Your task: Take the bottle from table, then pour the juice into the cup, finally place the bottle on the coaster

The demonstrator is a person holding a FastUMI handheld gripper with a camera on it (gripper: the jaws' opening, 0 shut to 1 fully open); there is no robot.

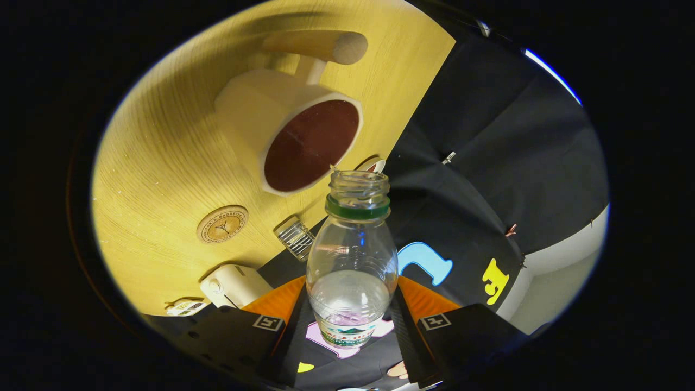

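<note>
Gripper (352,320) closed on the bottle (353,260), one finger pressing each side of its lower body, near the label. Jaws are part open, held at the bottle's width.

Bottle is clear plastic, uncapped, green ring under the threaded neck. Some clear liquid sits in its lower part. It points forward along the fingers, mouth away from the camera.

The whole scene is tilted in this view: the table (163,163) slants across, so the gripper and bottle are rolled well over relative to it.

Just beyond the bottle's mouth is the cup (288,130), cream outside, dark reddish-brown inside, with a cork-tipped handle on its far side. The cup's opening faces the camera; the bottle's mouth lies just by its rim. Cannot tell whether liquid is passing between them, or what the cup holds.

On the wood-grain table beside the cup lies the coaster (222,224), a round, tan disc with a stamped mark, bare on top. Near it, close to the table edge, a small ribbed glass (294,237). Further along the edge, a cream box-like object (234,284) and a small flat item (185,308) that is too small to identify.
</note>
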